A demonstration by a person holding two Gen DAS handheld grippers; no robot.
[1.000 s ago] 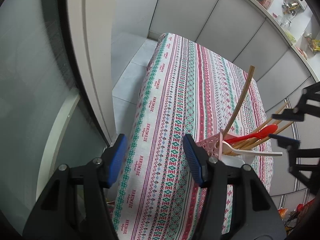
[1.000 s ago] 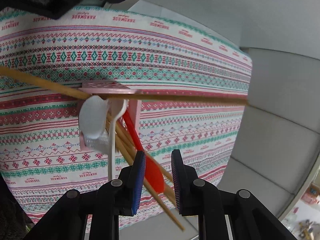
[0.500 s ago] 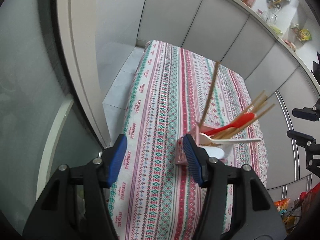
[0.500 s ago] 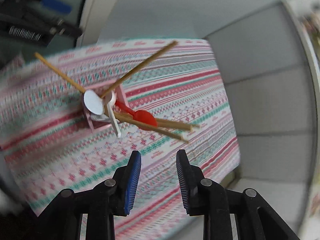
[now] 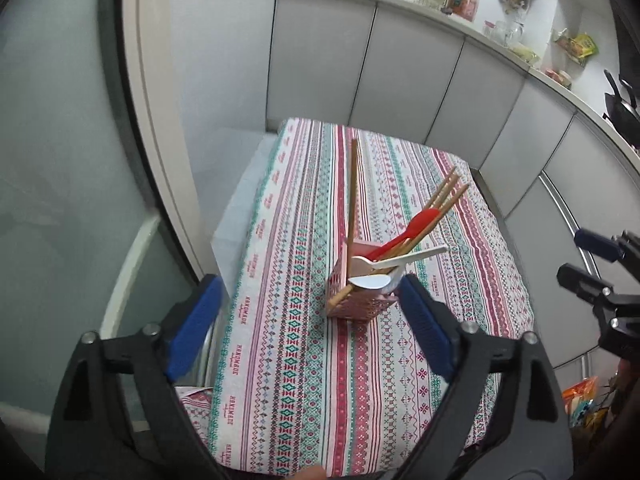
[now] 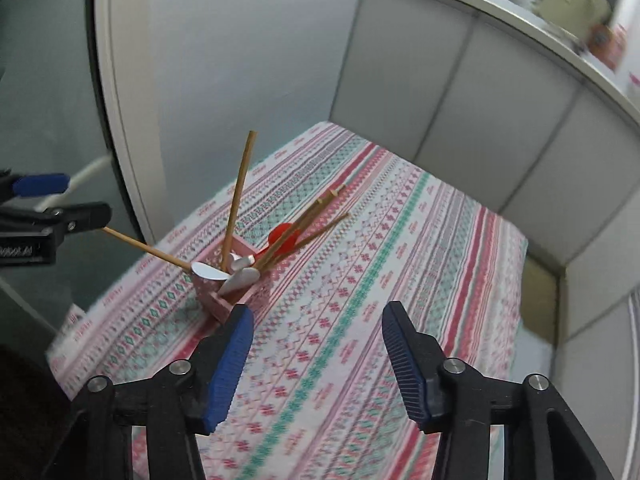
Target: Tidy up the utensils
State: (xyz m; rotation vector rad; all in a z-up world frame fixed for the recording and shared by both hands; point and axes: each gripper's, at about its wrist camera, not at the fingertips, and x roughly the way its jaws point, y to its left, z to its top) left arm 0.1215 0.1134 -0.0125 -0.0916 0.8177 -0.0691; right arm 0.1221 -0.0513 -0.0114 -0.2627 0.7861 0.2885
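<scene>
We see a pink holder [image 5: 362, 296] upright on the table [image 5: 320, 380], chopsticks [image 5: 436, 200], red spoon [image 5: 416, 222] and white spoons [image 5: 394, 262] inside it, our left hand-held gripper [image 5: 310, 334] just widened and empty near it, our right hand-held gripper [image 6: 318, 364] just opened, empty, beside it.

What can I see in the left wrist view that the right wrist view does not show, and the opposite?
Only the left wrist view shows the black pan on the counter and the snack bags low on the right. Only the right wrist view shows one chopstick leaning out to the left. Both show the pink holder, red spoon, white spoons, and patterned tablecloth.
</scene>
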